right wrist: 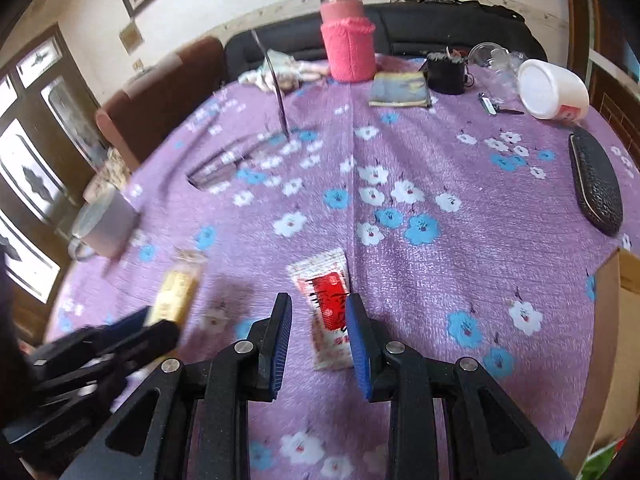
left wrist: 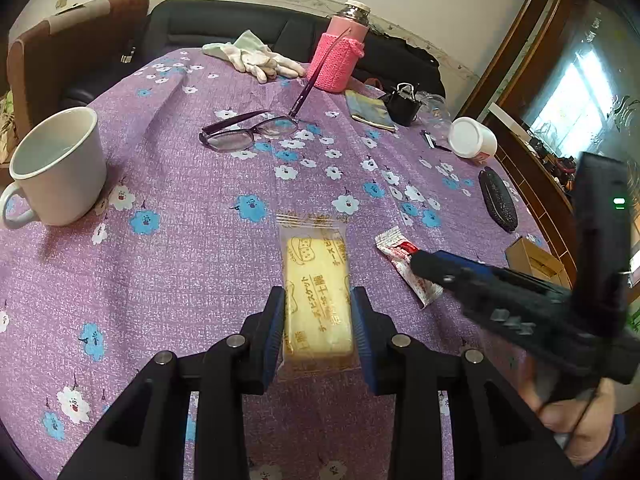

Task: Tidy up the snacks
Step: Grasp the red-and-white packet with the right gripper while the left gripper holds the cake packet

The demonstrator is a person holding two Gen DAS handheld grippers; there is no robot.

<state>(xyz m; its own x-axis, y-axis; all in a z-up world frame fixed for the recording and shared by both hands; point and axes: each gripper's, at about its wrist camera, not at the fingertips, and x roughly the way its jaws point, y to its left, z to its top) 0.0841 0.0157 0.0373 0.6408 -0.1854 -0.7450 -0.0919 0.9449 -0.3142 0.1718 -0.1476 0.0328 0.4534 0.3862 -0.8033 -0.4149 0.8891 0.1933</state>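
A yellow biscuit packet (left wrist: 314, 272) sticks out forward from my left gripper (left wrist: 317, 294), whose blue pads press on both of its long sides, above the purple flowered tablecloth (left wrist: 180, 272). The right wrist view shows this packet (right wrist: 178, 292) blurred at the lower left. A red-and-white sachet (left wrist: 394, 252) lies flat on the cloth just right of it. My right gripper (right wrist: 318, 300) hovers over the sachet (right wrist: 326, 300), jaws a narrow gap apart. Cloth shows between the left pad and the sachet. In the left wrist view the right gripper (left wrist: 420, 262) reaches in from the right, held by a hand.
A white mug (left wrist: 60, 168) stands at the left. Purple glasses (left wrist: 248, 130), white gloves (left wrist: 256, 58) and a pink flask (left wrist: 340, 52) are farther back. A white jar (left wrist: 472, 138), a black case (left wrist: 498, 200) and an open cardboard box (right wrist: 616, 340) sit at the right.
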